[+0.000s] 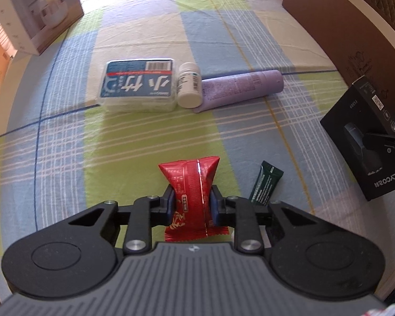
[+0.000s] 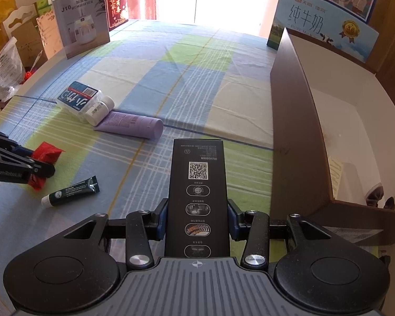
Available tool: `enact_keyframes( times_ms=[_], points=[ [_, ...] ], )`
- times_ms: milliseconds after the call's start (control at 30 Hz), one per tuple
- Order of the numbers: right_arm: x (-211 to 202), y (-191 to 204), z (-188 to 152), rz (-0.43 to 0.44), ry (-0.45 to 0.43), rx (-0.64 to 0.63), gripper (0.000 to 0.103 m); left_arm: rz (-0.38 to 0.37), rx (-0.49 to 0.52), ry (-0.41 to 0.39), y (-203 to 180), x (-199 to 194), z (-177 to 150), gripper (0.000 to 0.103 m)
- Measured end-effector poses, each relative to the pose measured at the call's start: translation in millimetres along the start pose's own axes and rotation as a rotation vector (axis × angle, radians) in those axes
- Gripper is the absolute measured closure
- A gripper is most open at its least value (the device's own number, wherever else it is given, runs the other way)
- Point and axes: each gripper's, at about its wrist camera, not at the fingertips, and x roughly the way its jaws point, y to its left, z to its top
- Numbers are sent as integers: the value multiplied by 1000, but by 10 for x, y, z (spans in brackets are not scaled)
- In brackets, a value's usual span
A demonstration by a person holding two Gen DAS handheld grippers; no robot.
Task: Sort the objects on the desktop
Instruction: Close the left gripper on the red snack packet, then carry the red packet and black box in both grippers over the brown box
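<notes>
We are working over a table spread with a plaid cloth (image 1: 144,137) in blue, green and cream. Only our right wrist view is showing the inside of the big brown cardboard box (image 2: 297,121) standing at the cloth's right edge, and the milk carton (image 2: 326,23) behind it; the left view is catching just its outer wall. The humidifier box (image 2: 81,18) is standing at the far left in both views.

Our right gripper (image 2: 197,220) is clamping the black shaver box (image 2: 197,197) by its long sides, holding it just beside the brown box; only the left view is showing its front face with the brand name.

At mid-cloth the blue-labelled clear plastic box (image 1: 139,85), the white pill bottle (image 1: 189,85) and the lilac tube (image 1: 242,87) are lying touching in a row.

Our left gripper (image 1: 192,206) is squeezing the red snack packet (image 1: 192,184), its pads pinching the waist. Just right of it the small dark green tube (image 1: 264,184) is lying on the cloth; its white cap is showing only from the right.
</notes>
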Motion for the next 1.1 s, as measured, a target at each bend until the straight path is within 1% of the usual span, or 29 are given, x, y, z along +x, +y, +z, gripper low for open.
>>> enact_keyframes(
  times_ms=[167, 333, 500, 633, 833, 1100],
  points=[
    [-75, 28, 4, 32, -19, -13, 62, -7, -38, -37, 11, -219, -34, 82],
    [-250, 39, 12, 75, -58, -13, 62, -23, -43, -79, -112, -434, -22, 82],
    [-527, -59, 24, 133, -107, 38, 62, -57, -39, -127, -289, -644, 32, 82],
    [-804, -204, 25, 161, -162, 95, 62, -102, -33, -171, -447, -804, 115, 82],
    [-1183, -546, 22, 147, -246, 173, 62, -157, 2, -228, -782, -982, 298, 82],
    [-1568, -1194, -10, 73, -331, 260, 62, -233, 80, -278, -1372, -1065, 606, 82]
  ],
)
